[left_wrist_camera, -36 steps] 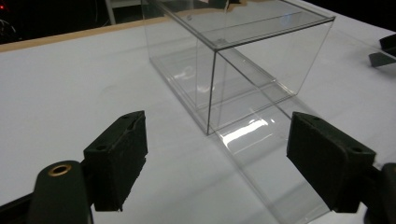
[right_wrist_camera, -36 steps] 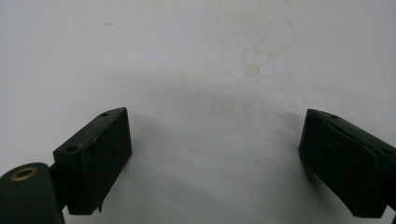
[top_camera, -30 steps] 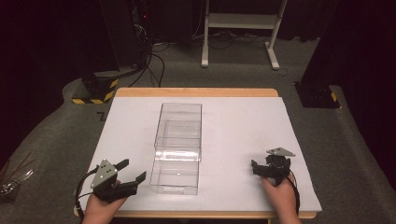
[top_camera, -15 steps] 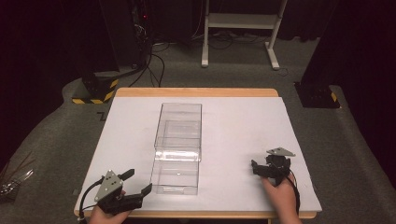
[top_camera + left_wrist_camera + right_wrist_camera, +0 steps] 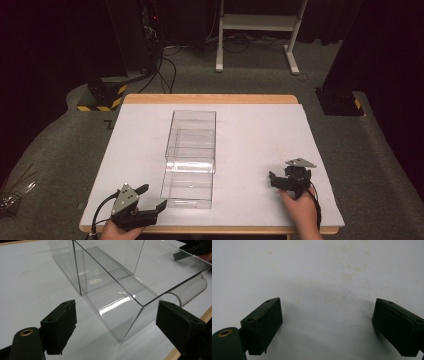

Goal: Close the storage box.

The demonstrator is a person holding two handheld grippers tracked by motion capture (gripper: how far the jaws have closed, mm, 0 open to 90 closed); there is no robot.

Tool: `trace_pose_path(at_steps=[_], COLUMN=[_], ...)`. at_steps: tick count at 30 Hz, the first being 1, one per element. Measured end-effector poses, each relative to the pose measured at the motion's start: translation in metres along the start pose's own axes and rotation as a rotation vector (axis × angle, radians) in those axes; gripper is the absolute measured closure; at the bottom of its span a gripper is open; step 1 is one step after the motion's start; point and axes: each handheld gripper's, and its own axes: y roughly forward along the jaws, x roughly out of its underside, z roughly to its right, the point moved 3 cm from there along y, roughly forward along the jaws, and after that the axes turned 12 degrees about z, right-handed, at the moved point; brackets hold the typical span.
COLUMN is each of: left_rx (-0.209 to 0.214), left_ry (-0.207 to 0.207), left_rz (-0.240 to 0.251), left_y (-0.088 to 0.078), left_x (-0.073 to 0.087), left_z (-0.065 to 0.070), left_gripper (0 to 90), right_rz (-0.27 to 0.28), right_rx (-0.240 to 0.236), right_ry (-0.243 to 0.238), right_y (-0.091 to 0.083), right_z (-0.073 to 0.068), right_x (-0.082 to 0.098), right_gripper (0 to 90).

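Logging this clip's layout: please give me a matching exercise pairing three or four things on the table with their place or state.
Things:
1. left gripper
2. right gripper
3. clear plastic box
4. white table cover

Places or states:
A. lies flat under everything, lightly stained
B. near front left corner, jaws open toward the box's near end
C. stands in the middle, lengthwise front to back
D. right of the box, jaws open over bare cover

Pairs: 1-B, 2-D, 3-C, 4-A

Clear glossy plastic box (image 5: 191, 155); matt white tabletop (image 5: 260, 135) (faintly stained).
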Motion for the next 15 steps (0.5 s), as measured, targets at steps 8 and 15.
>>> trace_pose_path(at_steps=[8,15], left_rx=[0.02,0.021], left_ry=[0.006,0.05], left_rz=[-0.013,0.004], left_y=[0.005,0.007], left_x=[0.004,0.005], left_z=[0.003,0.011], left_gripper=[25.8,37.0], right_rz=[0.0,0.0], right_rx=[0.0,0.0], right_ry=[0.0,0.0], right_y=[0.0,0.0], right_z=[0.0,0.0], right_x=[0.0,0.0], right_gripper=[9.3,9.3])
